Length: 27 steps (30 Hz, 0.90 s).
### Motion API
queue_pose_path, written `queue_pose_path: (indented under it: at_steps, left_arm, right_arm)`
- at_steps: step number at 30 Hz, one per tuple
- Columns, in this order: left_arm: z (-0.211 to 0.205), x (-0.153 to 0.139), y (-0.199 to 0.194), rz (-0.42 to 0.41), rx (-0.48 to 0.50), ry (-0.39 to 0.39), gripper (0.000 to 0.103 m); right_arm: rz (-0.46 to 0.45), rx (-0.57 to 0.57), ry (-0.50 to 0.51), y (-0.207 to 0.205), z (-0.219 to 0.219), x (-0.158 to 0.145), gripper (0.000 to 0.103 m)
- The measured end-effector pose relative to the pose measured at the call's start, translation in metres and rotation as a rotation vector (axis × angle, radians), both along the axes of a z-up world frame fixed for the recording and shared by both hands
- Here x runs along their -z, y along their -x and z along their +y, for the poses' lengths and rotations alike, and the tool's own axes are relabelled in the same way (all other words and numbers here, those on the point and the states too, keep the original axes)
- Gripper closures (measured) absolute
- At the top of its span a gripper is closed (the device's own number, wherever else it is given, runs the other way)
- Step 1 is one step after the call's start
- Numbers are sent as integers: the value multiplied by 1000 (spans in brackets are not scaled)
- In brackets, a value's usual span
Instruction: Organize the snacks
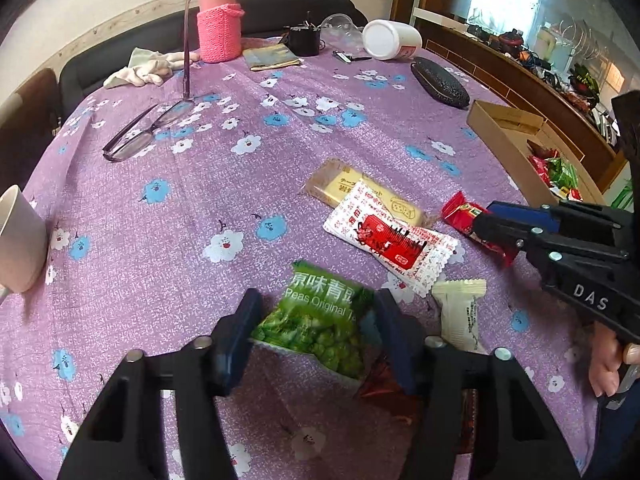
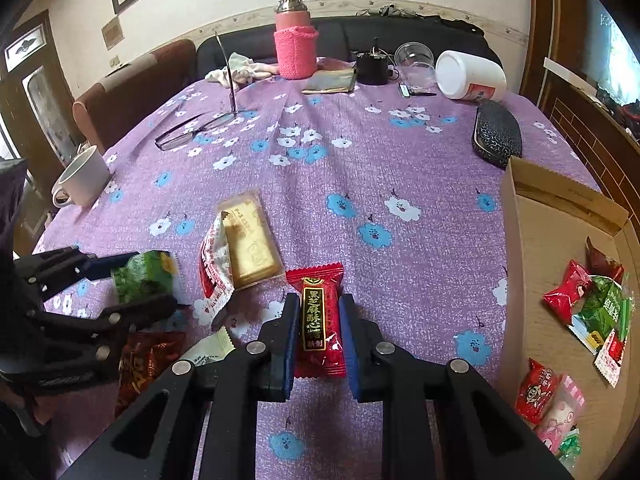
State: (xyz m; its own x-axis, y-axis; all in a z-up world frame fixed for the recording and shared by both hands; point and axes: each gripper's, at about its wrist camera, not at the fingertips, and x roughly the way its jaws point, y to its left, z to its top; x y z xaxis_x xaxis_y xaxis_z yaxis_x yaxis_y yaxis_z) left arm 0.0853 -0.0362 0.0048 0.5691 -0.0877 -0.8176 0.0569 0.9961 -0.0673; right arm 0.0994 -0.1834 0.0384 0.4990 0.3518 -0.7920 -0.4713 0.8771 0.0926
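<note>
My left gripper (image 1: 317,304) is shut on a green pea packet (image 1: 316,320), pinched at its sides; the right wrist view shows the same packet (image 2: 140,276) held at the left. My right gripper (image 2: 319,304) is shut on a red candy packet (image 2: 316,278) with black and gold lettering, its far end resting on the purple cloth. Between the two lie a yellow biscuit bar (image 2: 250,240) and a red-and-white sachet (image 2: 214,264). A white packet (image 1: 460,312) and a dark brown packet (image 2: 148,356) lie nearer. A cardboard box (image 2: 516,280) at the right holds several snacks.
A white mug (image 2: 84,178) stands at the left table edge. Glasses (image 1: 136,136) lie further back, with a pink-sleeved bottle (image 1: 220,28), a tipped white jar (image 1: 390,38) and a dark glasses case (image 1: 440,82) at the rear. A hand (image 1: 608,364) holds the right gripper.
</note>
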Motion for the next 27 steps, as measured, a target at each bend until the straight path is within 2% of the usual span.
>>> queue_pose_path:
  at_steps: [1, 6, 13, 17, 18, 19, 20, 27]
  left_arm:
    - [-1, -1, 1, -8, -1, -6, 59]
    - [-1, -2, -3, -32, -27, -7, 60]
    - [0, -13, -3, -102, -56, 56, 64]
    - [1, -21, 0, -138, -55, 100, 69]
    - [1, -22, 0, -142, -56, 107, 71]
    - [2, -23, 0, -147, -54, 122, 79]
    - [2, -23, 0, -148, -51, 128, 84]
    - [13, -19, -3, -111, -57, 178, 84]
  right_arm:
    - [-2, 2, -2, 0, 0, 0, 83]
    - [-13, 33, -38, 0, -7, -6, 83]
    - [-45, 90, -102, -2, -19, -16, 82]
    - [-48, 117, -122, -5, -24, -17, 82]
    - [-48, 121, -126, -5, -26, -17, 82]
    - [-48, 123, -129, -6, -27, -17, 82]
    - [-50, 126, -134, -6, -28, -18, 82]
    - [-40, 119, -150, -7, -27, -16, 82]
